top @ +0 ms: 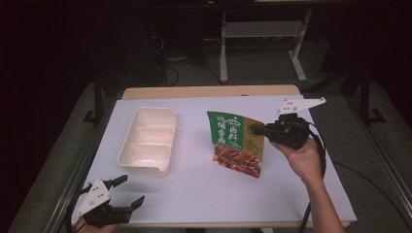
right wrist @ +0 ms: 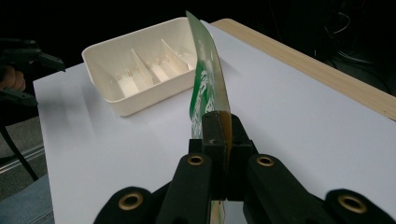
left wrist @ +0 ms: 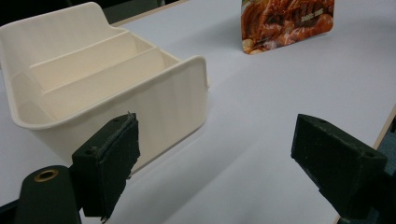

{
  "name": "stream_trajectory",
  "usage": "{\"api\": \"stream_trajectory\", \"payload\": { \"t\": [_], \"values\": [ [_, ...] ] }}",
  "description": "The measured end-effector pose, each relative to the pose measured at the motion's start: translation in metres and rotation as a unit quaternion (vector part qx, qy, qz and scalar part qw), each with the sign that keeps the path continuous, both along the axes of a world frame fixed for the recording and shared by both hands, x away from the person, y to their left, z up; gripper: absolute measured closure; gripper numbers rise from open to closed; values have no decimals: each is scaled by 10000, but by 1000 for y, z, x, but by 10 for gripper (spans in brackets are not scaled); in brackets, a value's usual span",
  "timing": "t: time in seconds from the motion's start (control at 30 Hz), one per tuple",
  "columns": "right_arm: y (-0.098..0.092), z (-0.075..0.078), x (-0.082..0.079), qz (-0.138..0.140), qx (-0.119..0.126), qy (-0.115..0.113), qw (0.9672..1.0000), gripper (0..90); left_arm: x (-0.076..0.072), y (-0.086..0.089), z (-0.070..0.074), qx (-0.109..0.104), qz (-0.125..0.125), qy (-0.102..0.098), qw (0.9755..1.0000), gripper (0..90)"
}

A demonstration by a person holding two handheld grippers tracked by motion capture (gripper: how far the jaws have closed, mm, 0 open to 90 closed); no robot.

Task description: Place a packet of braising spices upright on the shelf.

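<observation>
At the table's near left corner, the left gripper (top: 127,193) rests with its jaws spread wide and nothing between them, pointed toward the cream divided tray (top: 147,141) that sits on the white table (top: 194,194) left of centre, its three compartments bare. To the right of the tray and apart from it, a green and orange seasoning pouch (top: 235,142) hangs over the middle of the table, pinched at its right edge by the right gripper (top: 256,130), whose jaws are clamped tight on the thin film; the right gripper view looks straight along the pouch's edge (right wrist: 210,84), which stands upright and bows slightly. The pouch's lower corner seems to be at or just above the table top; contact cannot be told. The pack looks light, flexible and glossy, likely to flop or slide in a loose hold, so the flat sealed border is the sensible place to grip it, as here, rather than the fuller printed middle.
</observation>
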State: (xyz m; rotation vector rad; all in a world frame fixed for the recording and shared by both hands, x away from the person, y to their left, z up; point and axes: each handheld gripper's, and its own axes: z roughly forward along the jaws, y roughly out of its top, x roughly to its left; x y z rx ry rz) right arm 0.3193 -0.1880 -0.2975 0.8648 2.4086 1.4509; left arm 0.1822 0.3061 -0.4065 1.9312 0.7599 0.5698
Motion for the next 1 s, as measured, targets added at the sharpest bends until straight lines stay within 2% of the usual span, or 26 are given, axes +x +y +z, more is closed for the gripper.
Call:
{"api": "stream_trajectory", "payload": {
  "t": [0.3, 0.77, 1.0],
  "values": [
    [8, 12, 3, -62, 41, 65, 10000, 900, 1, 2, 0, 2, 17, -4, 10000, 147],
    [32, 40, 16, -148, -6, -54, 9999, 900, 2, 7, -1, -14, 97, 22, 9999, 147],
    [39, 46, 24, -161, 78, -29, 9998, 900, 1, 6, -2, -19, 110, 32, 9999, 147]
  ]
}}
